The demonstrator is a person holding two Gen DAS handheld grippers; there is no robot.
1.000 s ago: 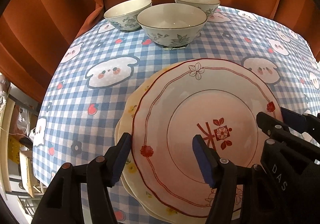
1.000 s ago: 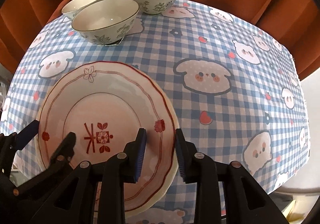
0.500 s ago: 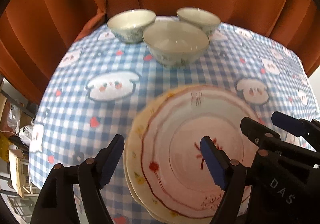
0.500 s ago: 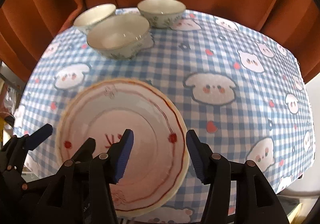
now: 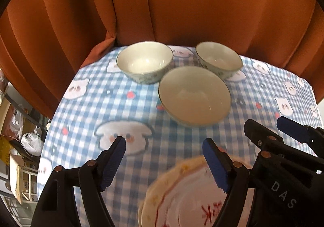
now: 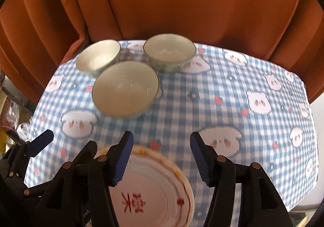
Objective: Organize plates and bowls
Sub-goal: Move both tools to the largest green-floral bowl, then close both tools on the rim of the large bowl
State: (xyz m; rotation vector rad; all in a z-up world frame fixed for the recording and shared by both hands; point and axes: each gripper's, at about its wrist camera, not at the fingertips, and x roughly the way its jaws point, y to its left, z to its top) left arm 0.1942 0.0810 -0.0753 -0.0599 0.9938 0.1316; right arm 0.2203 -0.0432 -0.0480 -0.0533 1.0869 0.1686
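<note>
A red-rimmed plate lies stacked on a yellow-flowered plate at the near edge of the table; the stack also shows in the right wrist view. Three white bowls with green pattern stand at the far side: a near one, a far left one and a far right one. My left gripper is open and empty above the plates' left rim. My right gripper is open and empty above the plates' far right rim.
A blue checked tablecloth with cartoon faces covers the table. An orange curtain hangs right behind it. Shelves and bags stand on the floor off the left edge. The right gripper's arm is close to the left one.
The right gripper opened, letting go of the plate rim. Both grippers lifted and drew back from the plate stack. The views now tilt up toward the bowls.
</note>
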